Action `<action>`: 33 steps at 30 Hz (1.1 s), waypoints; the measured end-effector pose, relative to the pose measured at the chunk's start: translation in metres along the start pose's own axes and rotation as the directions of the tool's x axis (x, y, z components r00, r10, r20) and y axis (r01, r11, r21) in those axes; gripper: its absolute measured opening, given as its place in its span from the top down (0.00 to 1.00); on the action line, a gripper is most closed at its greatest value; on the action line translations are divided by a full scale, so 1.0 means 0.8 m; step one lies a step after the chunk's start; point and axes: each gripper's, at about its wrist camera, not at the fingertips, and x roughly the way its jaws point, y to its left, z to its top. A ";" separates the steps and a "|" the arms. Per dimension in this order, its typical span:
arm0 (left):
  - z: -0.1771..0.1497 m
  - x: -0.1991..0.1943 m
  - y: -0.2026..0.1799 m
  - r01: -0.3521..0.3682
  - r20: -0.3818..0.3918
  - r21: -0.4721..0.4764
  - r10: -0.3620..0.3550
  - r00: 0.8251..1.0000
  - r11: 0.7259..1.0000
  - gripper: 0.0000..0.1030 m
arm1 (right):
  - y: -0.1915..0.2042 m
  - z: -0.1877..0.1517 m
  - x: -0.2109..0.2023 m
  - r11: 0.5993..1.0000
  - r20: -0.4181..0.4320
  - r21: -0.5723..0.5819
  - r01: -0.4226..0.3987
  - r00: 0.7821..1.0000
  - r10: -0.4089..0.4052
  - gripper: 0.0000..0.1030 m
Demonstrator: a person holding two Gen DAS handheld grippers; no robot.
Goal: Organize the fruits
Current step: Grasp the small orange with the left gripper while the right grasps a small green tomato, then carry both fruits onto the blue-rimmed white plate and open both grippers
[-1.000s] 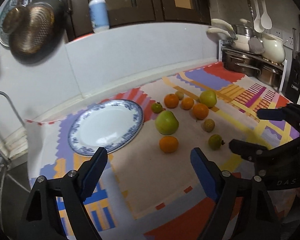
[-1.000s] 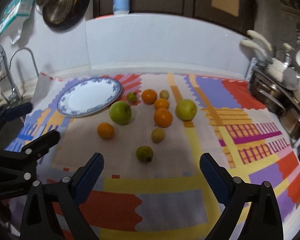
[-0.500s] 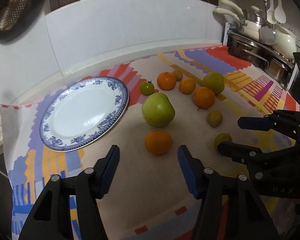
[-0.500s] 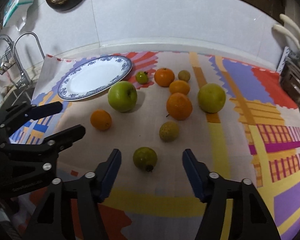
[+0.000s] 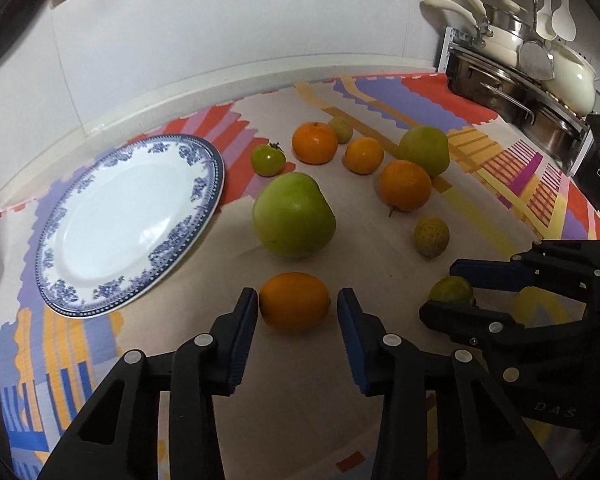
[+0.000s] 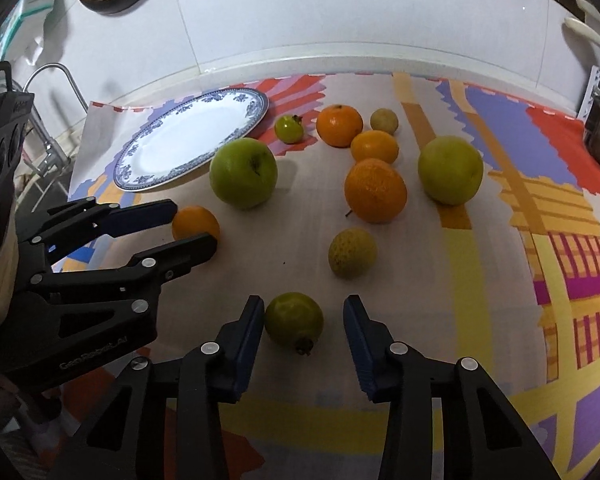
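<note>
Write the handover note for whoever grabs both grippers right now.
Left gripper: open, jaws on either side of the small orange, not closed on it.
Right gripper: open, jaws on either side of the small green fruit, not closed on it.
Plate: nothing on it.
Done: no fruit sorted.
Left: the big green apple, the other oranges and green fruits all lie loose on the mat.

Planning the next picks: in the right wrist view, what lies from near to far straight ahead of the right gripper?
right gripper → small green fruit between its fingers → speckled yellow-green fruit → large orange → smaller orange → small pale fruit
</note>
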 end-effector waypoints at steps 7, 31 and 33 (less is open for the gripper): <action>0.003 0.003 0.000 -0.004 -0.001 -0.005 0.004 1.000 1.000 0.65 | 0.000 0.002 0.002 1.000 0.000 0.002 0.001 1.000 -0.001 0.71; 0.000 -0.080 0.053 -0.165 0.091 -0.090 0.174 0.981 0.982 0.65 | 0.054 0.053 -0.038 0.997 0.160 -0.065 -0.031 0.986 0.041 0.71; 0.002 -0.086 0.066 -0.187 0.100 -0.097 0.197 0.975 0.977 0.65 | 0.065 0.064 -0.034 0.996 0.170 -0.082 -0.034 0.984 0.047 0.71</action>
